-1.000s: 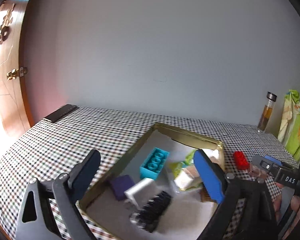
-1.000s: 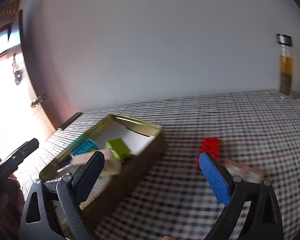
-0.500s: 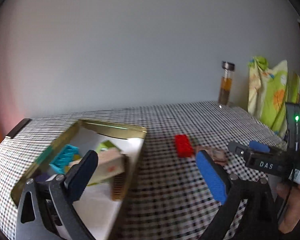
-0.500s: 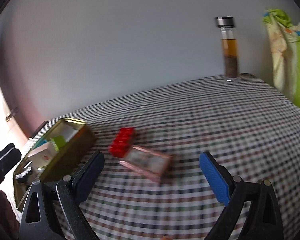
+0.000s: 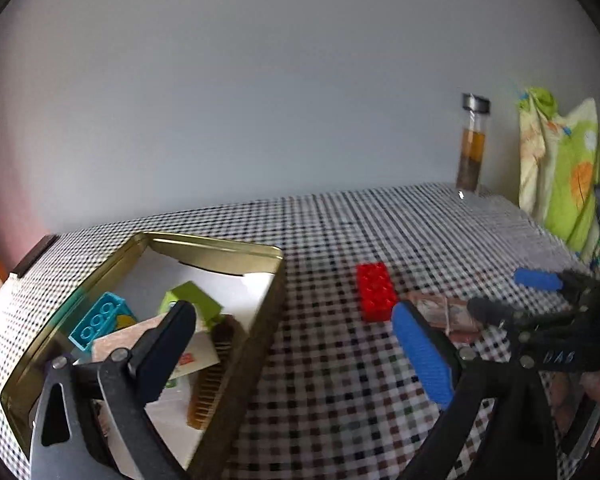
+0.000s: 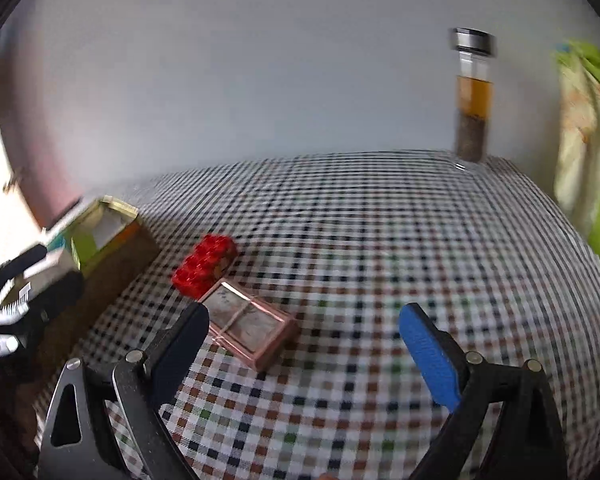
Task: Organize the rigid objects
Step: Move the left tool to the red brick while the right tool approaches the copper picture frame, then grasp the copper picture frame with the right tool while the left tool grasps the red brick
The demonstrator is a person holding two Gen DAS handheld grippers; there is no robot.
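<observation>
A red brick (image 5: 375,291) lies on the checked tablecloth, right of a gold tin tray (image 5: 216,246) that holds a teal brick (image 5: 100,320), a green brick (image 5: 194,300), a brown comb (image 5: 216,364) and a card box. A pink compact (image 6: 248,326) lies beside the red brick (image 6: 204,266). My left gripper (image 5: 296,344) is open and empty, above the tray's right rim. My right gripper (image 6: 304,340) is open and empty, just short of the compact; it also shows in the left wrist view (image 5: 512,296).
A glass bottle with amber liquid (image 6: 472,96) stands at the table's far right by the wall. A yellow-green cloth (image 5: 560,168) hangs at the right edge. A dark flat object (image 5: 34,256) lies at the far left corner.
Both views have swung right, away from the tray, toward the red brick and compact. My right gripper has come closer to the compact. Both grippers stay open.
</observation>
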